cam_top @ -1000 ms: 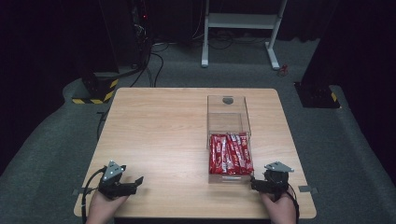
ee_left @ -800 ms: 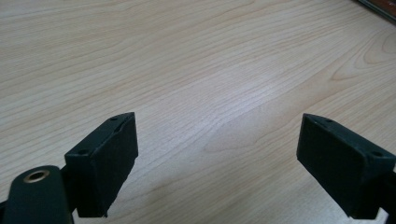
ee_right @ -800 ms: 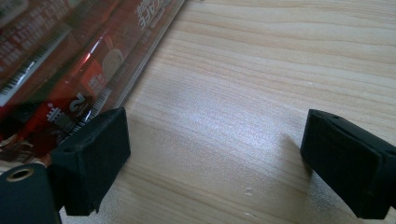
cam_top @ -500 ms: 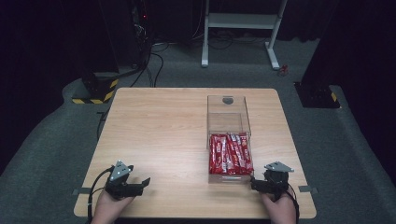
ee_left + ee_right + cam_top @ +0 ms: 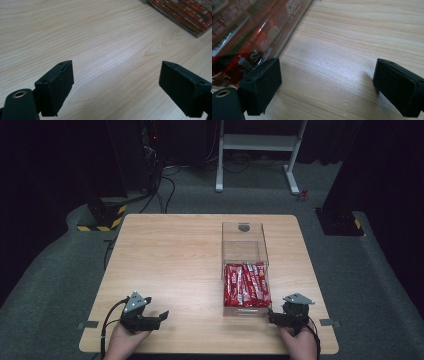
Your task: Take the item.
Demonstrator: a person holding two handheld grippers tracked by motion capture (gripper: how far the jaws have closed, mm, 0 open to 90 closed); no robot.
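On the wooden table (image 5: 170,255) a clear box (image 5: 245,270) holds red packets (image 5: 246,285) at its near end, with the left gripper (image 5: 159,316) and right gripper (image 5: 272,316) resting near the front edge.

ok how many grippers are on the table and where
2, both held at the near edge, jaws open, holding nothing: the left gripper at the near left, the right gripper at the near right, beside the clear box of red packets.
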